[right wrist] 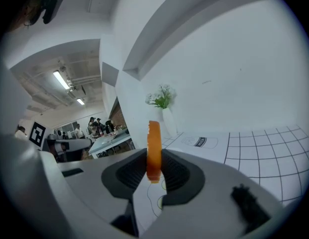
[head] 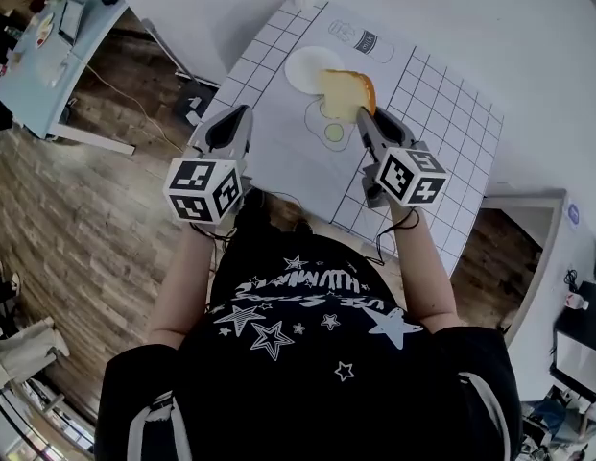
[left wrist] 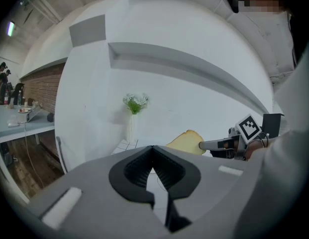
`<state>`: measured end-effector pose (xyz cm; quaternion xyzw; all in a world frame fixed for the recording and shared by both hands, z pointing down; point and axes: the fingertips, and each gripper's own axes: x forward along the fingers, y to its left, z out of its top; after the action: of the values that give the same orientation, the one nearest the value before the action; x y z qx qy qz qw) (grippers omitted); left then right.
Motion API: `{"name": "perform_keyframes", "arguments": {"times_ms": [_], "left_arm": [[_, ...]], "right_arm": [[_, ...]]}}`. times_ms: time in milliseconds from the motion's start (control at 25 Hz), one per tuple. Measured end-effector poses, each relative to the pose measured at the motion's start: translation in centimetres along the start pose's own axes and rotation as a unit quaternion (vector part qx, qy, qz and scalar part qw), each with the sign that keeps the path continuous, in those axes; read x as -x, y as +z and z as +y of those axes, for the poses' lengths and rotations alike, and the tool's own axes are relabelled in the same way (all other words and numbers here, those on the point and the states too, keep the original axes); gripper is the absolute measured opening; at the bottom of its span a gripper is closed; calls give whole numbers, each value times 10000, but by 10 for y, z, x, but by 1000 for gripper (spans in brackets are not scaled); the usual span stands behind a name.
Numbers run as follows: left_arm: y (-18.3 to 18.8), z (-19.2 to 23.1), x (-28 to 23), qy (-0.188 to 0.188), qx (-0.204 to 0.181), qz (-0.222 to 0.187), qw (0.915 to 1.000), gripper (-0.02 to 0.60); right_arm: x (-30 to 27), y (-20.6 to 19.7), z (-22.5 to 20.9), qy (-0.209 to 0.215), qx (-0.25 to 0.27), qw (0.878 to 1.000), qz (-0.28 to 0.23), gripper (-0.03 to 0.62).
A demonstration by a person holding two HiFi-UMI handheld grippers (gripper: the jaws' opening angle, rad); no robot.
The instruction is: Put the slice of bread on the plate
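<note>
A slice of bread (head: 347, 92) with an orange-brown crust hangs above the white gridded mat, pinched at its near edge by my right gripper (head: 361, 115). In the right gripper view the slice (right wrist: 154, 148) stands edge-on and upright between the pads, with the gripper (right wrist: 154, 167) shut on it. A white plate (head: 303, 68) lies on the mat just left of and beyond the bread, which overlaps its near right rim in the head view. My left gripper (head: 242, 115) hovers at the mat's left edge, its jaws together and empty (left wrist: 153, 151). The left gripper view also shows the bread (left wrist: 185, 142).
A white vase with green sprigs (right wrist: 165, 109) stands at the table's far edge against the wall. The mat carries a printed bottle label (head: 365, 40) and a green circle outline (head: 334, 133). The table edge and wooden floor (head: 96, 209) lie to the left.
</note>
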<state>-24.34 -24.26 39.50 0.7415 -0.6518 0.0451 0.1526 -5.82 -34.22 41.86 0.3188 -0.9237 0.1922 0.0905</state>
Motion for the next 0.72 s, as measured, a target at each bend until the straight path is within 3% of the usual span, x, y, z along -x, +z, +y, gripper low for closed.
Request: {"name": "perform_keyframes", "arguments": {"times_ms": [320, 720], "left_arm": [[18, 27, -51, -784, -119, 87, 9968, 9], [44, 84, -99, -1126, -296, 59, 9932, 9]], "right_arm": [[-15, 14, -19, -902, 22, 9959, -99, 92], [-59, 13, -22, -1489, 168, 9886, 169, 94]]}}
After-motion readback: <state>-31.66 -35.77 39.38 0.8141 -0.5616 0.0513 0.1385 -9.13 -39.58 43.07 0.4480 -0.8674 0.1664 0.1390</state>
